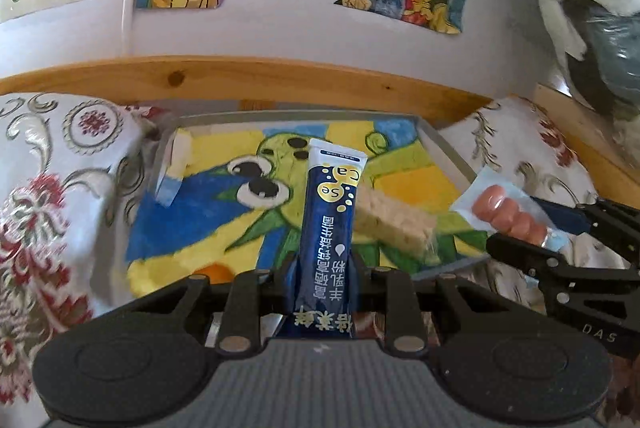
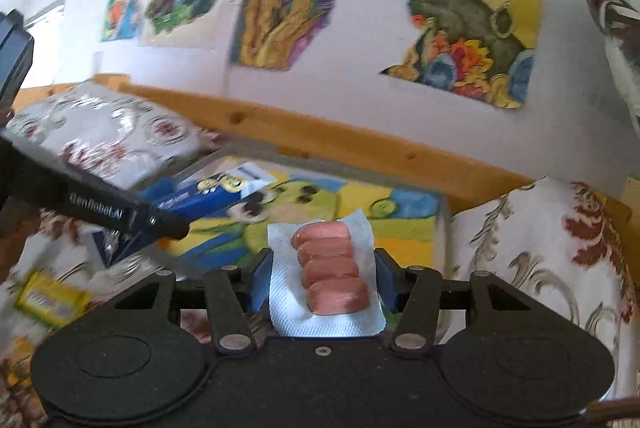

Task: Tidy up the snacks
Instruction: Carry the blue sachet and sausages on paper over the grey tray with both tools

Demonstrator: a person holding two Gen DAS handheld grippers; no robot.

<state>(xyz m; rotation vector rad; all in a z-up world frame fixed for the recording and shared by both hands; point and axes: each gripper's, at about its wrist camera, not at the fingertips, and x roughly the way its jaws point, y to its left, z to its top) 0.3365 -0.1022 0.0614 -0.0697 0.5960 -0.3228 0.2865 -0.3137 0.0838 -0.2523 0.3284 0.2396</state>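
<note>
My left gripper (image 1: 326, 270) is shut on a dark blue stick sachet (image 1: 330, 211), which stands upright above the grey tray (image 1: 452, 155). A colourful frog picture lines the tray. Inside lie a pale crisp bar (image 1: 394, 224) and a white-and-blue packet (image 1: 174, 167) that leans on the left wall. My right gripper (image 2: 324, 268) is shut on a clear pack of small sausages (image 2: 330, 270), held over the tray's near right side. The left wrist view shows that pack (image 1: 508, 211) at the right, beside the crisp bar.
The tray sits on a floral cloth (image 1: 60, 187), in front of a wooden rail (image 1: 280, 75) and a wall with paintings. A yellow packet (image 2: 52, 300) lies on the cloth to the left. A bagged bundle (image 1: 592, 7) hangs at the upper right.
</note>
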